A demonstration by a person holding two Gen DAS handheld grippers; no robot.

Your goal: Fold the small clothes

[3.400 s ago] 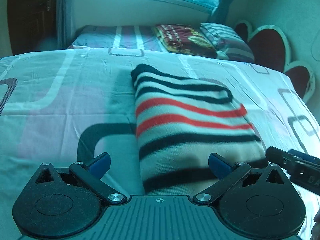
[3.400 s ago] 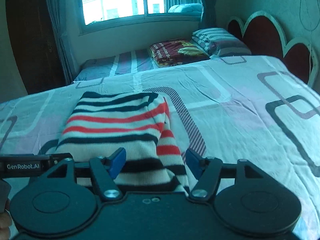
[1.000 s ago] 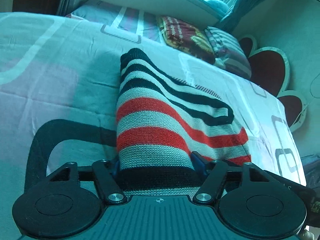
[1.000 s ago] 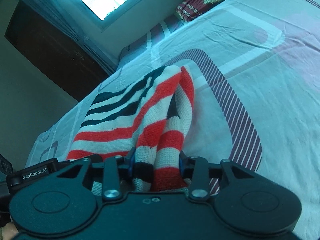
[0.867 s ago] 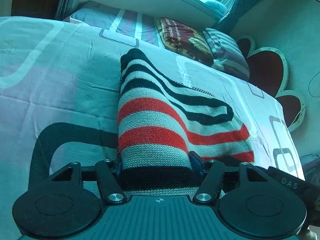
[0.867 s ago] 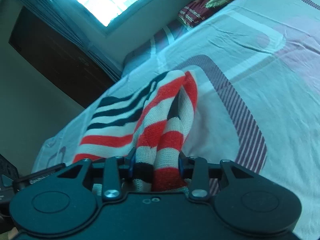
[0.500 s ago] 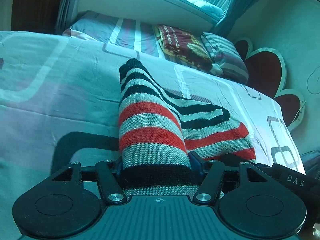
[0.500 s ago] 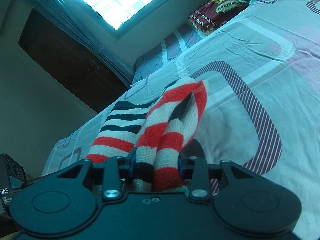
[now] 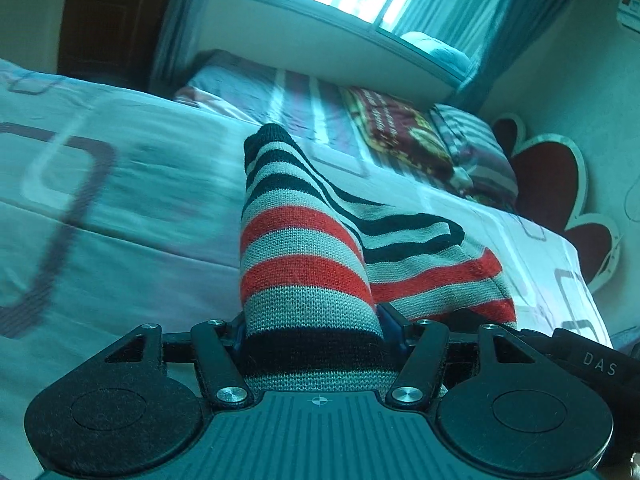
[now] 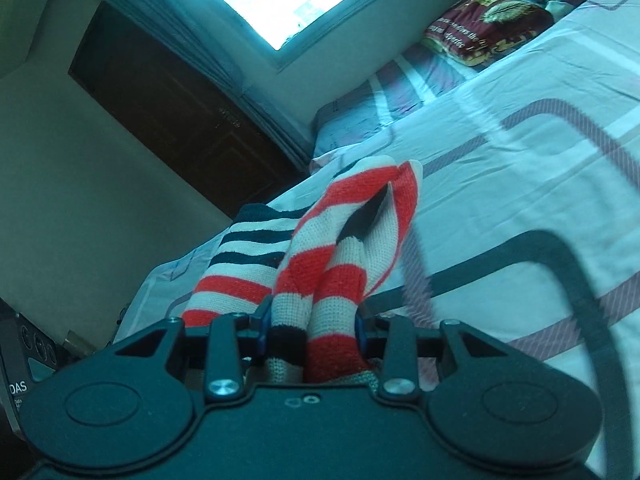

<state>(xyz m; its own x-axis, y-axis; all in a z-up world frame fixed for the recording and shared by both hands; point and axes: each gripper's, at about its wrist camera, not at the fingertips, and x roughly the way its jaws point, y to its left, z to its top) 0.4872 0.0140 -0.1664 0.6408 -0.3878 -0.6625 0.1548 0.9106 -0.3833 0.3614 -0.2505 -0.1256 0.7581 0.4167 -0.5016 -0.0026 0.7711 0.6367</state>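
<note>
**Both tools pinching the striped sweater above the bed**

The left tool is clamped on the near edge of a striped knit sweater, its blue pads pressed into a bunched black band. The right tool likewise pinches a gathered fold of the same sweater, red and white stripes squeezed between its fingers. "DAS" is printed in white on the black body of the other tool, seen at the left view's right edge and the right view's left edge.

Both tools point forward along the bed; the right view is tilted strongly. The sweater rises from the bed sheet toward the tools, its far end lying on the sheet. Beyond lie a dark red cushion carrying small unreadable script, a striped pillow and a heart-shaped headboard.
</note>
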